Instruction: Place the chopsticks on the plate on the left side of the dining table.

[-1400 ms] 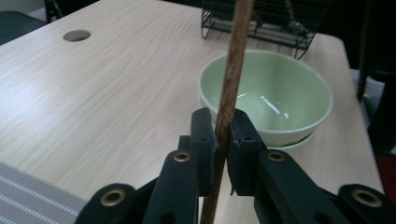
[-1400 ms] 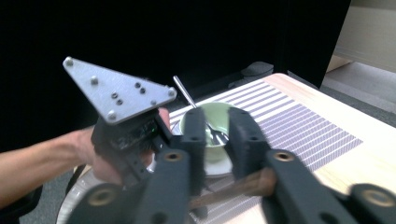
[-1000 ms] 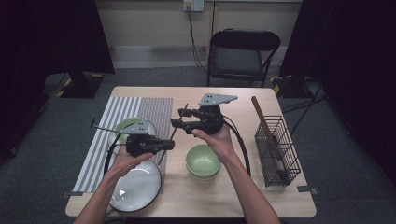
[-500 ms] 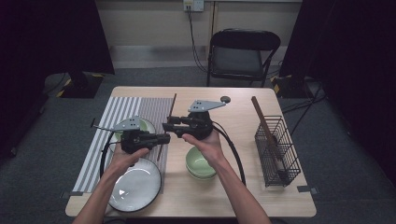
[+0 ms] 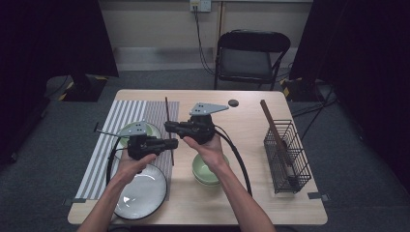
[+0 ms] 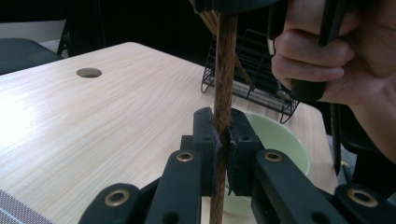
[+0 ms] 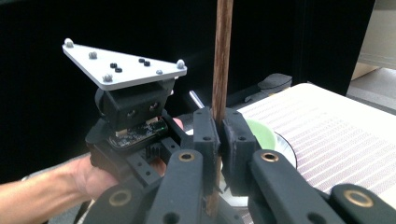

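both tools clamp one wooden chopstick, held in the air above the counter. left tool grips its near part; right tool, jaws just closed, grips further up. the stick runs 12 to 6 o'clock over the striped mat; green bowl at its 4 o'clock.

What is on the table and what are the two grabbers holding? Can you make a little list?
held thing: wooden chopstick
left gripper: shut on the chopstick
right gripper: just closed on the same chopstick
under the hands: green bowl
near edge, left: glass plate
right side: wire basket
cloth: striped placemat
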